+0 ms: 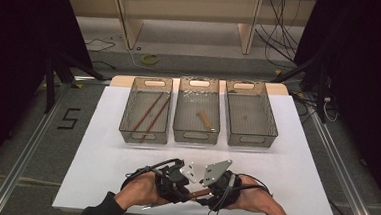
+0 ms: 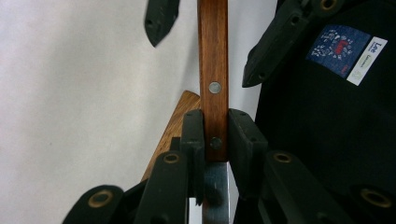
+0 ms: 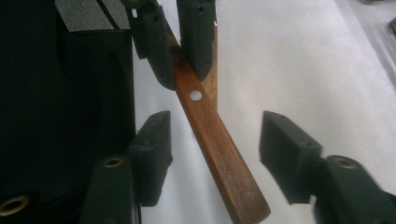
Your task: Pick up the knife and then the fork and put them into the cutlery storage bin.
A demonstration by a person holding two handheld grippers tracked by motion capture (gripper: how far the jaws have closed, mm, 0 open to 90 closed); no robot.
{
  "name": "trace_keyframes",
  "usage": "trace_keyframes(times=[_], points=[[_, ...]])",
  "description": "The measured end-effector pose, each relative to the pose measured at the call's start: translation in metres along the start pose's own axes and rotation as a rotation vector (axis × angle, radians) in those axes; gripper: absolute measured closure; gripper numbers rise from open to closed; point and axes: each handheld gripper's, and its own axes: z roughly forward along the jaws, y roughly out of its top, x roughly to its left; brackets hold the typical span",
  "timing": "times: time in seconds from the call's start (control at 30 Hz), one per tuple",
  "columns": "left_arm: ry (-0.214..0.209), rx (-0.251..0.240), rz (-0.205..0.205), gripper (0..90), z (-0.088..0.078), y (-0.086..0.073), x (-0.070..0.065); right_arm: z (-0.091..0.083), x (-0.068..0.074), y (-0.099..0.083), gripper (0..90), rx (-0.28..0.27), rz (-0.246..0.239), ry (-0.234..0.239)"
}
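The left gripper [image 2: 215,135] pinches a wooden-handled utensil [image 2: 213,70] at the handle's riveted end, low over the white table [image 1: 100,162] near the front edge. The right gripper [image 3: 215,149] stands spread, its pads either side of the handle's free end without touching it.

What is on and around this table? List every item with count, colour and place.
bins: three, clear grey, in a row at the far side of the mat
white mat: one, covering the table
sticks: two, brown, in the left bin
wooden-handled utensil: one, brown, in the middle bin
riveted handle: one, brown wood, at the near edge, between both grippers
yellow ring: one, on the floor beyond
left gripper: black, shut on the riveted handle
right gripper: black, open astride it
left hand, right hand: at the near edge
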Motion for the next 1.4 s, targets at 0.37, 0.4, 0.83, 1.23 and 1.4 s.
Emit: trace_keyframes(times=[0.37,0.4,0.83,1.23,1.4], points=[[-0.016,0.011,0.016,76.5,0.001,0.0,-0.002,0.0,0.004,-0.002,61.3,0.022,-0.06,0.012],[-0.019,0.01,0.017,76.5,0.001,0.0,-0.002,0.001,0.005,-0.002,62.5,0.025,-0.066,0.009],[-0.042,0.012,0.082,76.3,0.002,0.001,-0.006,0.0,0.009,-0.004,72.6,0.022,-0.155,0.054],[-0.015,-0.06,0.035,68.3,-0.005,0.001,0.001,-0.008,0.01,-0.004,75.9,0.015,-0.163,0.041],[0.025,-0.106,-0.023,46.4,-0.018,-0.002,0.009,-0.008,0.006,-0.005,75.9,0.022,-0.143,0.014]])
